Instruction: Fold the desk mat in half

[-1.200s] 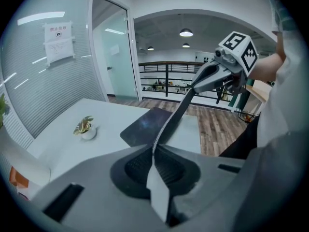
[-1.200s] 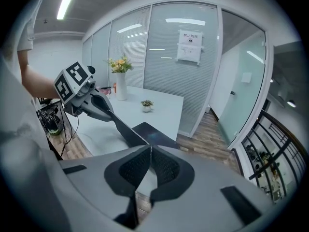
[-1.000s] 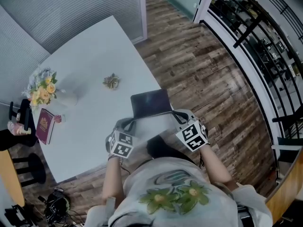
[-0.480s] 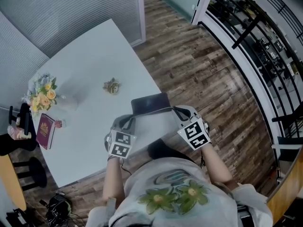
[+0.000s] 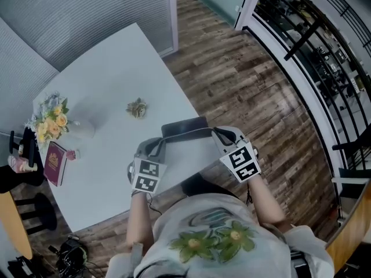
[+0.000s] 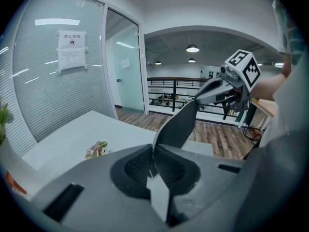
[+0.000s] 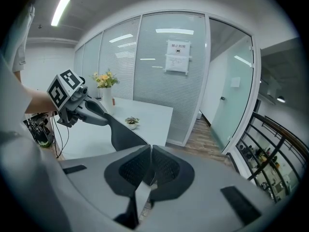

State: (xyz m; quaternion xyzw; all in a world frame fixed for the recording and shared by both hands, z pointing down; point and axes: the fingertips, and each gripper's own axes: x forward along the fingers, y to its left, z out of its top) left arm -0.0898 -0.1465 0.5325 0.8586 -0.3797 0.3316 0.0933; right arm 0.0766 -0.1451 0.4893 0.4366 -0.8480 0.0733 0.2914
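The desk mat (image 5: 192, 150) is dark on top and pale grey underneath. It lies at the near right corner of the white table (image 5: 110, 68). Its near edge is raised, so the pale underside faces me and only a dark strip (image 5: 184, 125) shows beyond it. My left gripper (image 5: 159, 144) is shut on the mat's left near corner, and my right gripper (image 5: 216, 134) is shut on the right near corner. In the left gripper view the mat (image 6: 176, 127) runs from the shut jaws (image 6: 153, 154) up to the right gripper (image 6: 223, 88). The right gripper view shows the mat (image 7: 121, 132) stretching from its jaws (image 7: 149, 161) to the left gripper (image 7: 76, 102).
A small potted plant (image 5: 137, 107) sits mid-table beyond the mat. A vase of yellow flowers (image 5: 50, 118) and a red book (image 5: 55, 156) stand at the left edge. A glass partition (image 5: 87, 10) borders the far side. Wood floor (image 5: 249, 86) and a black railing (image 5: 313, 45) lie right.
Both grippers have carried the raised near edge further away from me over the table. The dark strip of mat beyond it has narrowed.
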